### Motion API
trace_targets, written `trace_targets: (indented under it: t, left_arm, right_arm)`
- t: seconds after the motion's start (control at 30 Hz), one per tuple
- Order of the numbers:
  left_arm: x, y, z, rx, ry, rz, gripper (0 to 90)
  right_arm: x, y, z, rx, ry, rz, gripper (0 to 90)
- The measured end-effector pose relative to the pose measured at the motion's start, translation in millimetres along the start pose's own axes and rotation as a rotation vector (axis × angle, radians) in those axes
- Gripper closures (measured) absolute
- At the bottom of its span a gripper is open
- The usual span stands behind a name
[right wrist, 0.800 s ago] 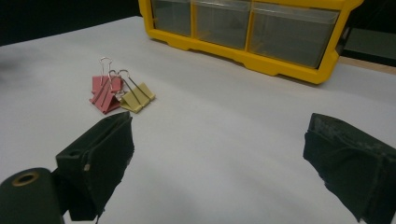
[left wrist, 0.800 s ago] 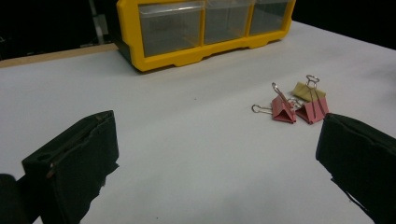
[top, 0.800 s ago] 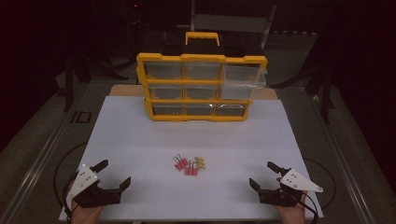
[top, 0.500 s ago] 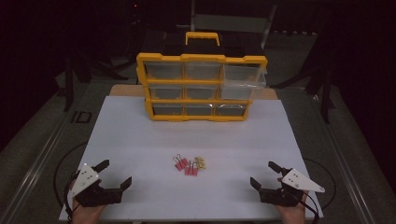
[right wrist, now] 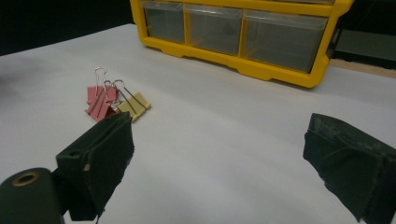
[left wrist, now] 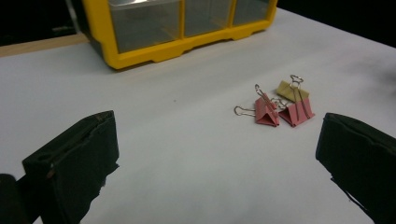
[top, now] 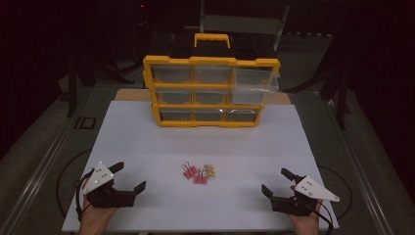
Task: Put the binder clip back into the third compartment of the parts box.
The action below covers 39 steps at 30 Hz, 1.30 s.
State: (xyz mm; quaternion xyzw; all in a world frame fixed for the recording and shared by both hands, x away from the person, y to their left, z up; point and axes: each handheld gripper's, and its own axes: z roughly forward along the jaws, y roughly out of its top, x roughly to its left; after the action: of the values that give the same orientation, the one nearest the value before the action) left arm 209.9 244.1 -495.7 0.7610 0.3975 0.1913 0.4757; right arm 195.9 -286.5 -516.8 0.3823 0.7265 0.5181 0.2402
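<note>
Starting out is where we seem to be: nothing is picked up yet, and the whole job of moving the clips looks left to do.

Our worktop is a big, flat, white sheet, smooth and dull. At its far end stands the yellow drawer box, made of hard plastic, with nine see-through drawers and a handle on top. One drawer at the top right sticks out a bit.

Nearer to us than the box, well apart from it, lies the little pile of binder clips. They are small folded wedges, pink and yellow, with thin shiny wire loops.

Our left tongs and right tongs rest even nearer to us than the box, either side of the clips. Both are wide open and hold nothing. Their tips look black, blocky and rough.
</note>
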Motion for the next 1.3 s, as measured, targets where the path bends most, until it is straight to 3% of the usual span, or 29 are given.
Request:
trace_targets:
  t: [0.17, 0.37, 0.93, 1.3]
  left_arm:
    - [-0.6, 5.4, 11.5, 0.016, -0.027, 0.0, 0.1]
    - [-2.1, 11.4, 24.1, 0.028, -0.017, 0.02, 0.0]
    - [-7.8, 31.6, 65.9, 0.047, -0.065, 0.046, 0.1]
    - [-17.1, 37.7, 91.5, 0.103, -0.099, 0.069, 0.1]
  right_arm:
    - [-0.1, -0.3, 0.9, 0.005, 0.0, -0.002, 8.3]
    - [0.2, -0.3, 1.0, 0.007, -0.001, -0.007, 8.3]
    - [-0.7, -0.4, -0.5, 0.004, -0.004, -0.009, 8.3]
    - [-0.8, -0.6, -0.1, 0.008, -0.004, -0.01, 8.3]
